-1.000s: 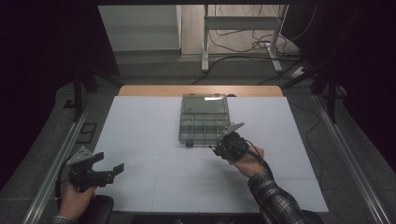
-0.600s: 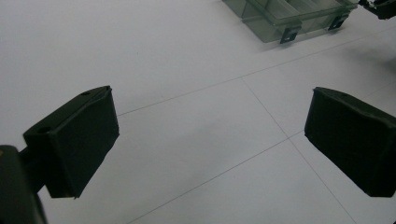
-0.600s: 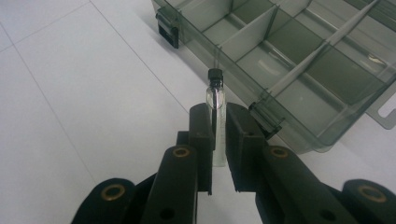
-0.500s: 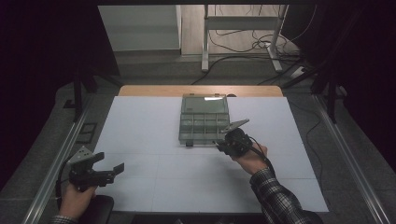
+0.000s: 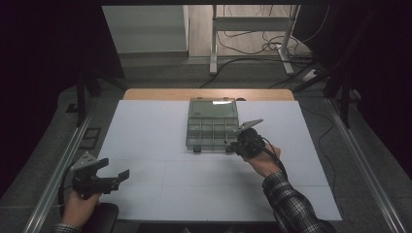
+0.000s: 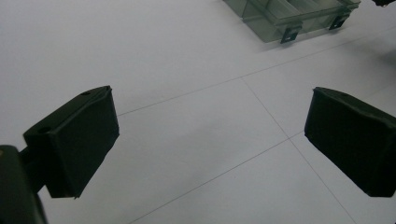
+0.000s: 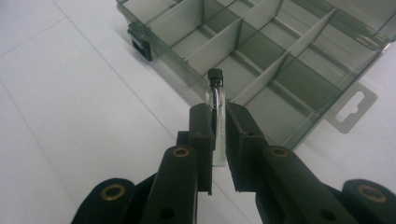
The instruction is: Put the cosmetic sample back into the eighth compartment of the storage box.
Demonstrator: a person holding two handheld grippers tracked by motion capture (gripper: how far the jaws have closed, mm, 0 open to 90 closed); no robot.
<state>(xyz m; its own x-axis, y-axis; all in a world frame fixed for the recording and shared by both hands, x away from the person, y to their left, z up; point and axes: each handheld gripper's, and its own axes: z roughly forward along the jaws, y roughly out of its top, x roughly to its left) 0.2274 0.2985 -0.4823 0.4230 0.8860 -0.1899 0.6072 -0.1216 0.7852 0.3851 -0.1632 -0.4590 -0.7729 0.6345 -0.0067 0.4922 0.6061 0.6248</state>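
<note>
White worktop with faint grid lines in a dark room, cables on the far floor; clear compartment box mid-worktop, right gripper at its near right corner, jaws clamped on a small black-capped vial; left gripper near-left, jaws apart, empty.

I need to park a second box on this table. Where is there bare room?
The white table is bare left of the compartment box, and along the near edge between the left gripper and the plaid sleeve. It is crowded at the box's near right corner, where the right gripper holds a vial.
</note>
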